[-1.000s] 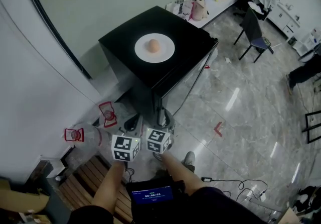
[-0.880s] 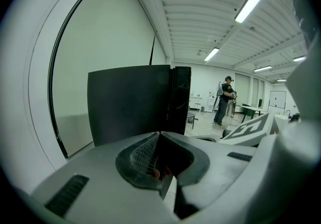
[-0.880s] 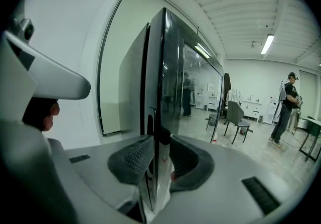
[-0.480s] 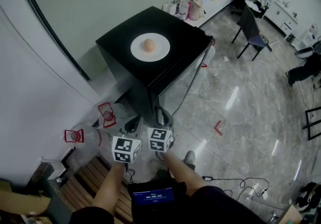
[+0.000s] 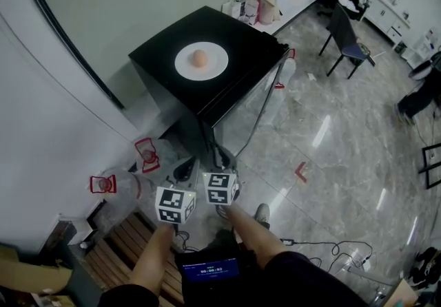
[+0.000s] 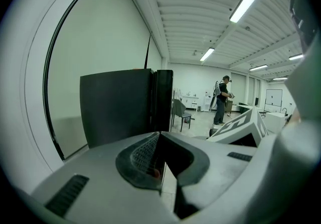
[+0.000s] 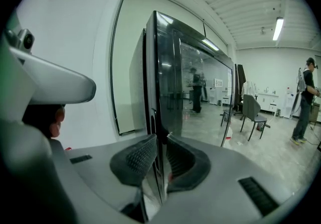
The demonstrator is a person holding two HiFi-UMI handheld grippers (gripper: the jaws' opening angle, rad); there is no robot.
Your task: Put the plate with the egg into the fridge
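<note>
Jaws of the right gripper (image 7: 160, 142) just narrowed onto the edge of the fridge door (image 7: 193, 92) and clamped there, opening pull judged next; jaws of the left gripper (image 6: 159, 137) closed tip to tip on nothing; plate (image 5: 215, 65) with egg (image 5: 199, 58) flat, face up atop the upright fridge (image 5: 238, 30), round, no long axis.

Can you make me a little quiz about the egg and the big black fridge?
1. Where is the white round plate with the brown egg? A: on top of the black fridge. B: on the floor. C: inside the fridge.
2. True or false: the left gripper holds the plate.
3. What stands between the jaws of the right gripper?
Key: 1 A. 2 False. 3 The edge of the fridge's glass door; the jaws have just been closing on it.
</note>
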